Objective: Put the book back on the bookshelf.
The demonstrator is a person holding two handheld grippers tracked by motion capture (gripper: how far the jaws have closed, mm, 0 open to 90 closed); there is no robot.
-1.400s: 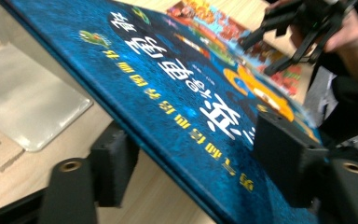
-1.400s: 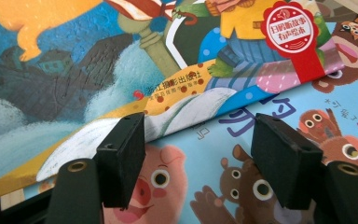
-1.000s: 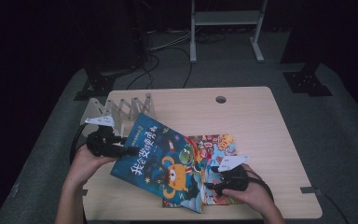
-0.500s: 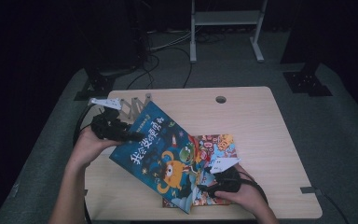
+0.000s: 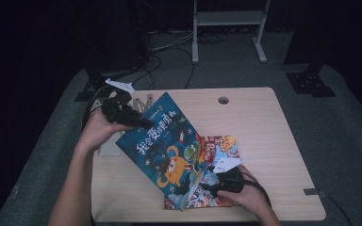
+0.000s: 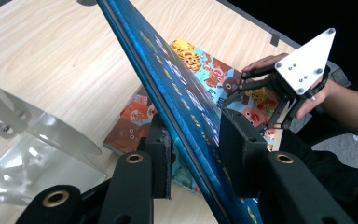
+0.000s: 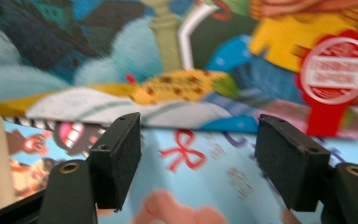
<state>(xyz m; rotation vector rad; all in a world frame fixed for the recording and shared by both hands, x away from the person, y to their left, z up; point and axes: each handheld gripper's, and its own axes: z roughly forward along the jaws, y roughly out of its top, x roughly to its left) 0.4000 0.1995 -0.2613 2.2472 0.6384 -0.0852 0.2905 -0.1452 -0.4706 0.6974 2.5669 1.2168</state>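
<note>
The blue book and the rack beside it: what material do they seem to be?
Blue book: probably glossy paper over stiff board; it stays flat while tilted and shows sheen. Rack: clear plastic, likely acrylic; the table shows through it.

1. a light wooden table (image 5: pixel 264 136) with a round cable hole (image 5: pixel 223 100) stands on grey carpet (image 5: pixel 349 122).
2. a white metal frame (image 5: pixel 228 28) and black cables (image 5: pixel 169 52) lie behind.
3. the surrounding room is dark.

A dark recording studio — lone wooden table (image 5: pixel 259 122), floor cables (image 5: pixel 169 44), stand bases (image 5: pixel 311 84).
</note>
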